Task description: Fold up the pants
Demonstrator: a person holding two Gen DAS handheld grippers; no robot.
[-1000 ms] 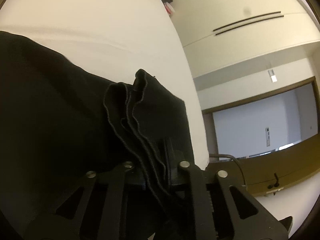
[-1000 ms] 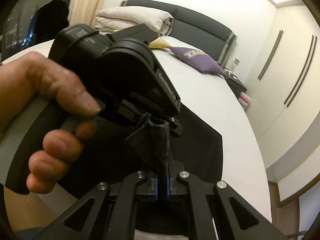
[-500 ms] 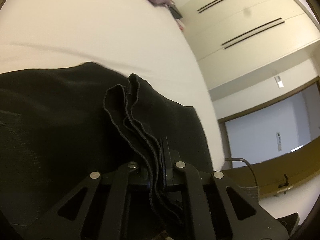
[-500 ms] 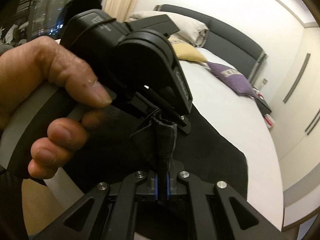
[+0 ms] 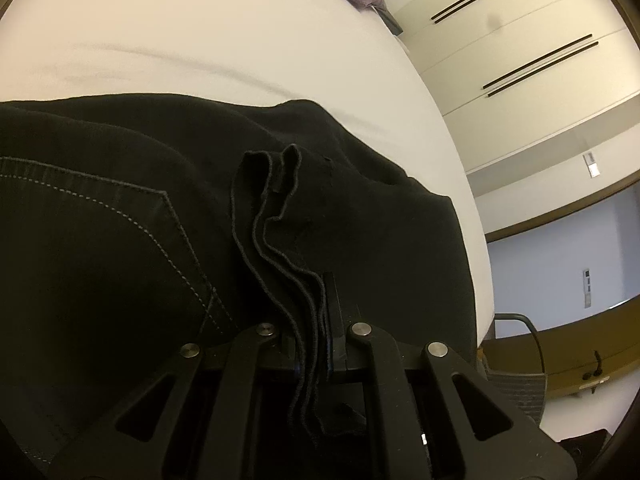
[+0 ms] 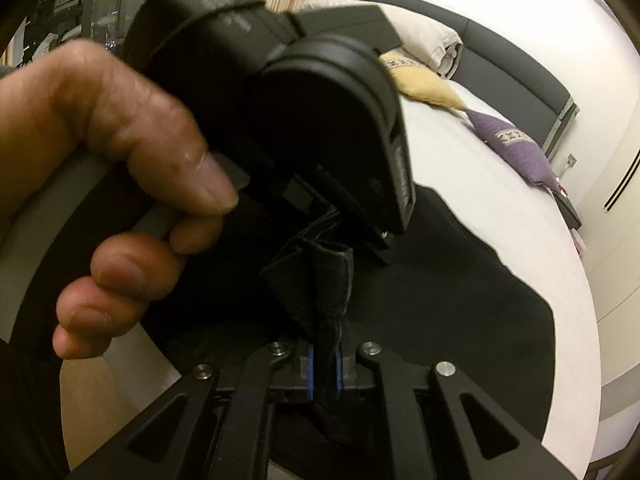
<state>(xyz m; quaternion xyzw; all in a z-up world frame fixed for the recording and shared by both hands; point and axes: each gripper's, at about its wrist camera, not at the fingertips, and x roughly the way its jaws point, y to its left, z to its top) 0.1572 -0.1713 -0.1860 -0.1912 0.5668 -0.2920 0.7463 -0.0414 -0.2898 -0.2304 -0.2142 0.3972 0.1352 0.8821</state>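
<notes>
My left gripper [image 5: 316, 320] is clamped tight on a bunched edge of the black pants [image 5: 120, 240], several hemmed layers pinched between its jaws. My right gripper [image 6: 324, 364] is likewise closed on a rolled-up fold of the pants [image 6: 460, 312], blue pads pressed against the cloth. The rest of the garment lies spread over the near end of the white bed [image 5: 200, 28]. In the right view my left hand [image 6: 100, 168] holds the other tool close ahead. Purple pillow [image 6: 516, 148] at the far end near the headboard
</notes>
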